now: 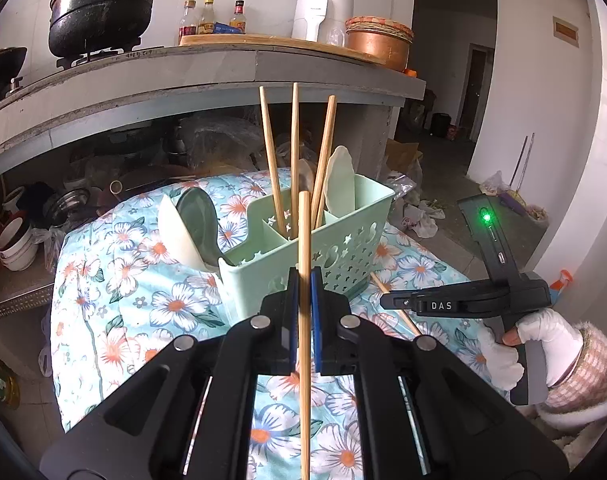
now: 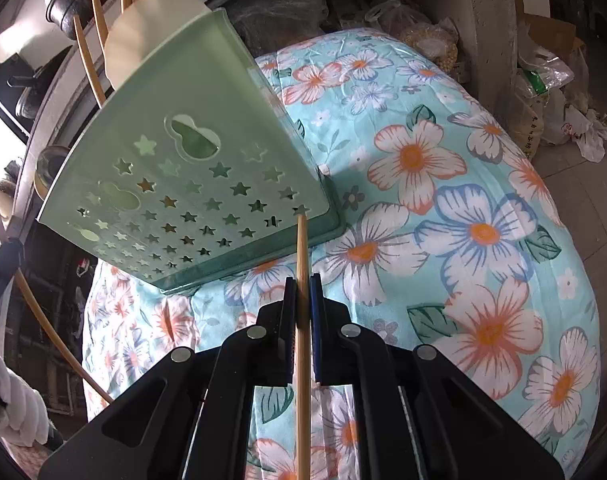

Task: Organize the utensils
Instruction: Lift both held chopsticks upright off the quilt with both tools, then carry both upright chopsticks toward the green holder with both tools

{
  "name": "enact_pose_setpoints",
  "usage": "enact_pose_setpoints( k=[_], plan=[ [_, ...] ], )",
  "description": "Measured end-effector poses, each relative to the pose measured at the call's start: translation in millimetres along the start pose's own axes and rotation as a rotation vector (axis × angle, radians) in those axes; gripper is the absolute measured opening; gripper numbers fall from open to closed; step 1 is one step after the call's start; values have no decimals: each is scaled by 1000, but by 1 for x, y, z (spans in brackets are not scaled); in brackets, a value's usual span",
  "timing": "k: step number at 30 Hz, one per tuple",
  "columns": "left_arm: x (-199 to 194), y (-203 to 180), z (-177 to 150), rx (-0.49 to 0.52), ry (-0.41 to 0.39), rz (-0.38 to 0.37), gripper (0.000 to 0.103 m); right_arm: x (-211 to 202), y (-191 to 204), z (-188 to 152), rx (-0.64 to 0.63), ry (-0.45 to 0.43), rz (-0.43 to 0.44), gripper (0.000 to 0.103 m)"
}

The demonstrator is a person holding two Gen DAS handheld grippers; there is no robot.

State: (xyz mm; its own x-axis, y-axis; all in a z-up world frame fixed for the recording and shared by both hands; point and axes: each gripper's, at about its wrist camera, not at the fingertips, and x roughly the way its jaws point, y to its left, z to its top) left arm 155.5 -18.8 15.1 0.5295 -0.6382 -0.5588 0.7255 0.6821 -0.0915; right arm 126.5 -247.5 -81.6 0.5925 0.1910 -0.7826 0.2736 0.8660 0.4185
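each gripper, left [image 1: 304, 276] and right [image 2: 302, 282], clamps one wooden chopstick [image 1: 304, 320] [image 2: 302, 320] beside the green utensil basket [image 1: 343, 236] on the floral cloth [image 1: 143, 280].

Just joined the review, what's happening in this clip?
A person is sorting chopsticks into a green caddy on a floral cloth. The left hand-held gripper is shut on one chopstick, tip near the caddy. The right hand-held gripper is shut on another chopstick beside the caddy's wall. Three chopsticks and spoons already stand inside.
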Motion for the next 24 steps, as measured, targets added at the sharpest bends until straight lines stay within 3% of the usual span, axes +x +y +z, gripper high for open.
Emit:
enact_pose_setpoints(
  k=[11,24],
  plan=[
    [-4,-9,5,12,-21,-10,5,-48,-2,9,17,-111,68,7],
    [-5,-18,9,34,-30,-20,5,-72,1,8,8,-165,112,7]
  ],
)
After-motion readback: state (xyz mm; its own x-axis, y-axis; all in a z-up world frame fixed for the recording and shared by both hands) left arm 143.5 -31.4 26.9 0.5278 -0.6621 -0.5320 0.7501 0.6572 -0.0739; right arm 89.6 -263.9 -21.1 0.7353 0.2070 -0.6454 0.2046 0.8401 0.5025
